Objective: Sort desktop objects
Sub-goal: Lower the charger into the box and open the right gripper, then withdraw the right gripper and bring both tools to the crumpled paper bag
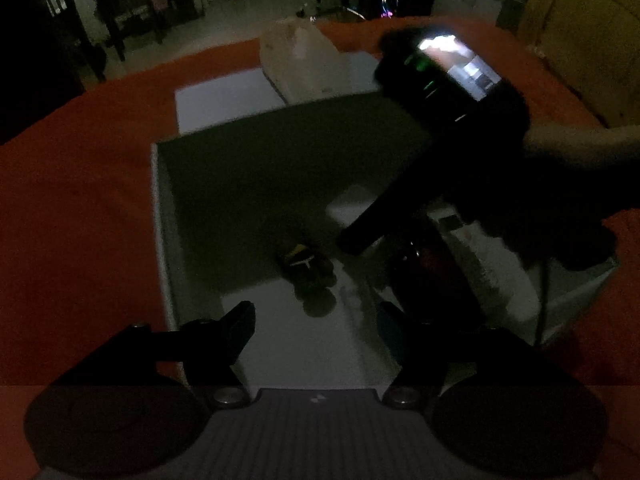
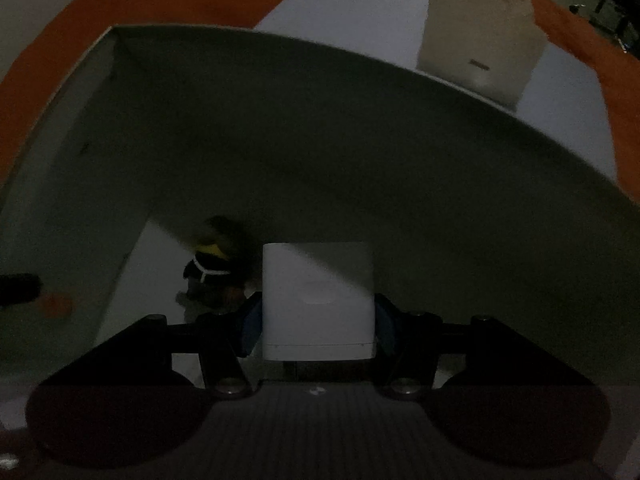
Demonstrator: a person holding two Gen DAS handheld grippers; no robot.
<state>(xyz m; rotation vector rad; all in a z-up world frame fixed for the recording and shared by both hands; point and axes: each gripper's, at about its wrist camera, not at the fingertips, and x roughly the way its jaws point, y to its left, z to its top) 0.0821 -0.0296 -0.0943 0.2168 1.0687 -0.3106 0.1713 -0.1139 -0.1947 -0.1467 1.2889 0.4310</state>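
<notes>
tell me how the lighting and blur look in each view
Left wrist view: very dim, the right tool a smeared black shape, its lit screen the sole bright patch. Right wrist view: equally dark, box rim bowed by fisheye, white block fairly sharp.

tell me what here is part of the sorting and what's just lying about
Job:
- white block, clamped in right gripper
- open box
- small figure on box floor
- left gripper, open, empty

Lying about:
- paper bag
- white sheet
- orange cloth
</notes>
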